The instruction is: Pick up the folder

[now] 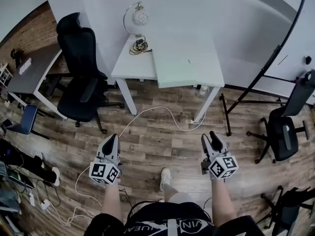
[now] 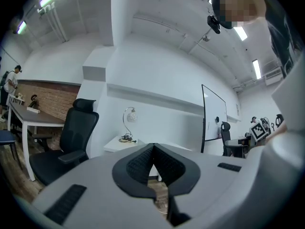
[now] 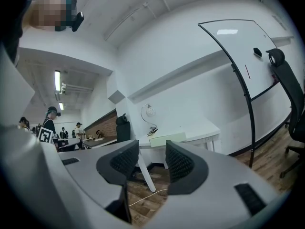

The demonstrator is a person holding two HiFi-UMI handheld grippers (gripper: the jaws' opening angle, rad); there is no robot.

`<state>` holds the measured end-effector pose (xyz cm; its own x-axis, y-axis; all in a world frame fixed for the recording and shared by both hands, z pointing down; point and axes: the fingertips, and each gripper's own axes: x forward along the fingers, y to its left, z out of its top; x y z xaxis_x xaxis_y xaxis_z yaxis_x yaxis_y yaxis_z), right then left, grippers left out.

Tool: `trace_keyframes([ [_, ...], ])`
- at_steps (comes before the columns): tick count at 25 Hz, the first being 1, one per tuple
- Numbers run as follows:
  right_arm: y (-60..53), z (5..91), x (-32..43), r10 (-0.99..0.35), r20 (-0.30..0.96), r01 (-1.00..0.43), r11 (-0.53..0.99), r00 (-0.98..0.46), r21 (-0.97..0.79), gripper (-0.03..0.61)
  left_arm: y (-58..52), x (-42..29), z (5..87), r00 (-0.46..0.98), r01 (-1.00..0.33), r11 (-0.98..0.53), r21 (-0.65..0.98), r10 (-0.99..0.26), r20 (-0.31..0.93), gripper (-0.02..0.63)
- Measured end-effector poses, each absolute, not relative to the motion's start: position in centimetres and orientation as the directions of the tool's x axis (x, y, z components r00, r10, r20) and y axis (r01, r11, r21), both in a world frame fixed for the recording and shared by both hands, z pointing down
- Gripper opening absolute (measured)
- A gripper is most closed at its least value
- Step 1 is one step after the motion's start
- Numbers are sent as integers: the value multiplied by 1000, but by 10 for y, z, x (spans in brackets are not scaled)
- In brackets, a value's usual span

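A pale green folder (image 1: 181, 65) lies flat on the right part of a white table (image 1: 129, 65), its front edge over the table's edge. It also shows in the right gripper view as the folder (image 3: 167, 138), above the jaws. Both grippers are held level over the wooden floor, well short of the table. My left gripper (image 1: 112, 138) is shut with nothing in it; its pads (image 2: 143, 162) meet at the tip. My right gripper (image 1: 211, 137) is open, with floor and a table leg visible between its fingers (image 3: 180, 163).
A desk lamp (image 1: 138, 17) and a coil of cable (image 1: 140, 46) sit at the table's back left. A black office chair (image 1: 81, 82) stands left of the table. A whiteboard stand (image 1: 261, 73) and another chair (image 1: 285, 127) are on the right. A white cable (image 1: 162, 113) crosses the floor.
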<state>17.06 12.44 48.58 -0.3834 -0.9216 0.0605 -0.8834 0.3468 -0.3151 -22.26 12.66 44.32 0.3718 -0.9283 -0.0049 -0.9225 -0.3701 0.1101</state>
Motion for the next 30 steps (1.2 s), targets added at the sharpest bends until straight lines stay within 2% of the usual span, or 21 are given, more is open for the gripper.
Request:
trace_keyframes([
  [30,-38,512,153,-878,115,-846,403,-465,-348,181,-23,-217,463,336,-932,-329,152,-941,26,14],
])
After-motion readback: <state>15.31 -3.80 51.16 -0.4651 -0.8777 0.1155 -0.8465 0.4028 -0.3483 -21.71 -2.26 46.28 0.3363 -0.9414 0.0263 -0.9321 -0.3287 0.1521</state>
